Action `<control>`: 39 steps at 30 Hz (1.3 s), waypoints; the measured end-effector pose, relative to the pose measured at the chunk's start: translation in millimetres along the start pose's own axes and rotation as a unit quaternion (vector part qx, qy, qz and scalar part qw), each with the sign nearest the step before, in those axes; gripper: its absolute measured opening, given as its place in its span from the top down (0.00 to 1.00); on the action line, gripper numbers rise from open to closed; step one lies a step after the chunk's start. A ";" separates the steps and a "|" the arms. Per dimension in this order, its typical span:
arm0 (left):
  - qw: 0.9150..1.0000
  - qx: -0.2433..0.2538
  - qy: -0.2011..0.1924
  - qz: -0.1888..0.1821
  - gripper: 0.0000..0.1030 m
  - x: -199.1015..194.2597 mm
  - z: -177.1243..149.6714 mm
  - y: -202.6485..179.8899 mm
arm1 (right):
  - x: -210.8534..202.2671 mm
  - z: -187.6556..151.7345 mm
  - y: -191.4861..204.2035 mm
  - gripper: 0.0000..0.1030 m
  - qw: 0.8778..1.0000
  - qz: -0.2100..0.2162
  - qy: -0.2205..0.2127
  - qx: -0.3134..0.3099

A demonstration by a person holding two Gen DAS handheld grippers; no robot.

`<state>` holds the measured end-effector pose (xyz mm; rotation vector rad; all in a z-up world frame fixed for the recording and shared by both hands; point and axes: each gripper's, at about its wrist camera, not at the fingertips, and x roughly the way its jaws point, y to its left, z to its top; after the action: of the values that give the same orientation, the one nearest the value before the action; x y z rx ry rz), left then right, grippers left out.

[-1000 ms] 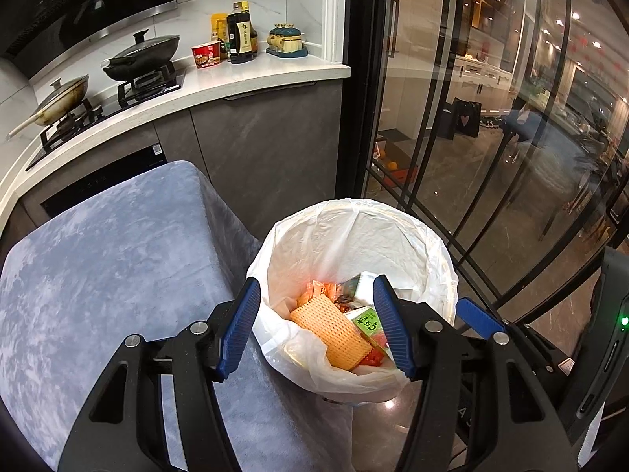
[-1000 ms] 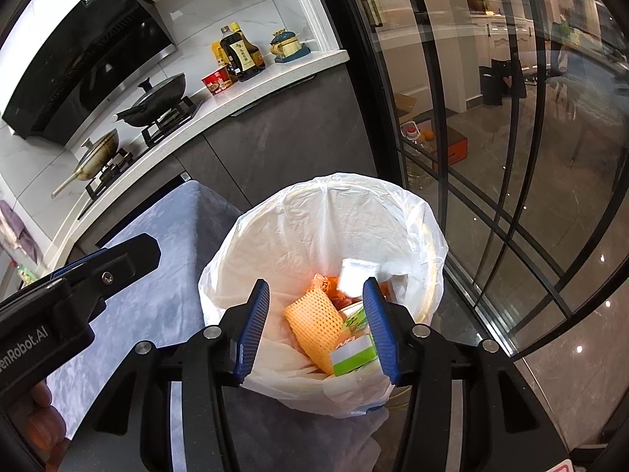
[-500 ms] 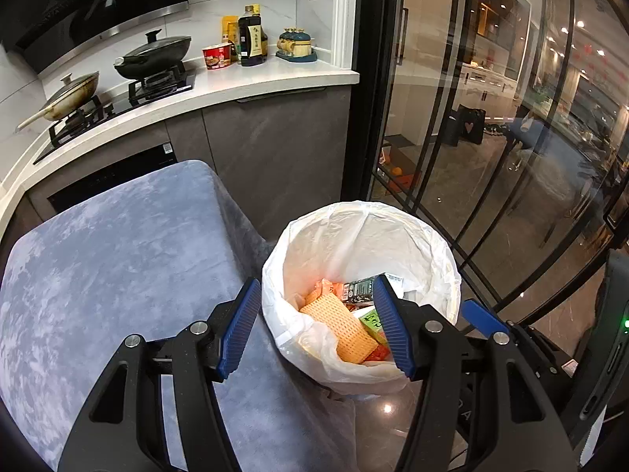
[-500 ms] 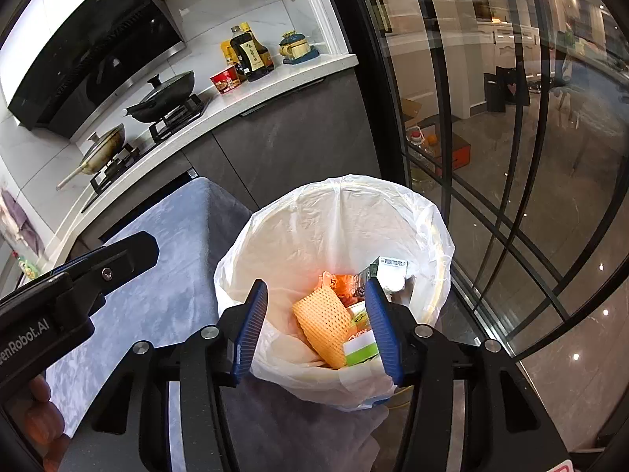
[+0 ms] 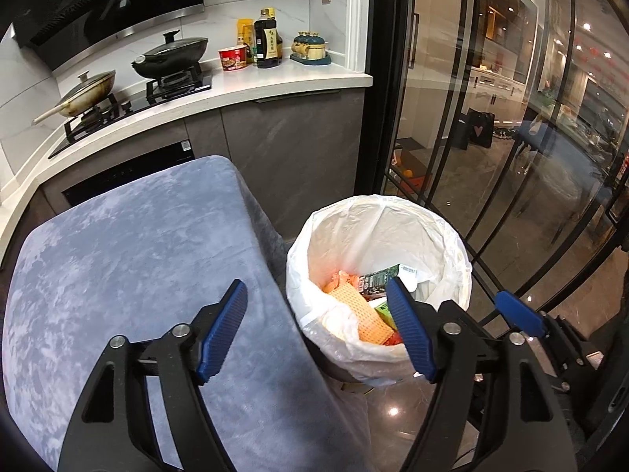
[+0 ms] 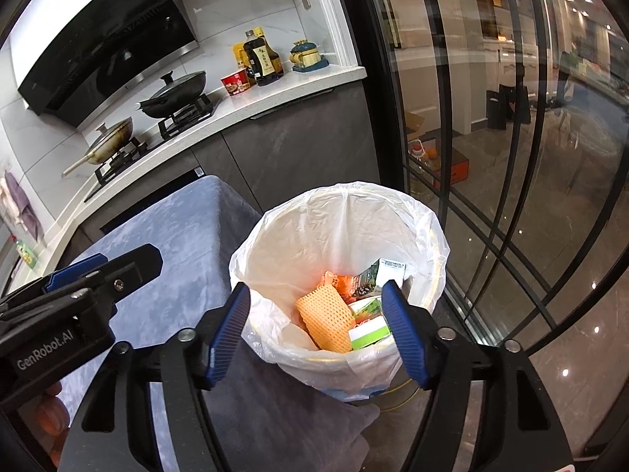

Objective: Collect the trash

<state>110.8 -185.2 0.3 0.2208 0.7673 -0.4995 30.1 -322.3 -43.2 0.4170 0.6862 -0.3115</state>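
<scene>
A: Both tools? Left cam 1st.
B: My left gripper had just spread, empty; trash bin sat beside the table.
A: Right cam?
B: Right gripper also just widened, empty. Foam net looked light, squashy; I'd pinch its middle.

White bin liner, orange netting

Ahead of the right gripper stands the bin, with a foam net and cartons lying in it. The covered table lies left of the bin, under the left gripper. Behind both runs the counter bearing pans and bottles; glass doors stand to the right.
</scene>
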 end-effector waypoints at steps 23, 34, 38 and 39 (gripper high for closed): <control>0.999 -0.016 0.003 0.038 0.10 -30.1 -39.3 28.9 | -38.5 -30.8 2.2 0.18 0.999 -0.036 0.000 -0.024; 0.999 -0.012 0.015 0.048 0.10 -30.4 -58.7 27.1 | -50.2 -40.6 4.0 0.10 0.998 -0.048 -0.005 -0.038; 0.999 -0.010 0.019 0.048 0.10 -29.8 -63.2 24.9 | -50.6 -41.8 2.8 0.07 0.998 -0.047 -0.006 -0.035; 0.999 -0.010 0.019 0.048 0.10 -30.3 -64.1 23.4 | -49.9 -42.5 2.2 0.07 0.998 -0.049 -0.003 -0.035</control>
<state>65.2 -130.9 -23.0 0.2485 0.7953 -0.3978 -28.7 -293.5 -39.0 0.3164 0.7112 -0.3809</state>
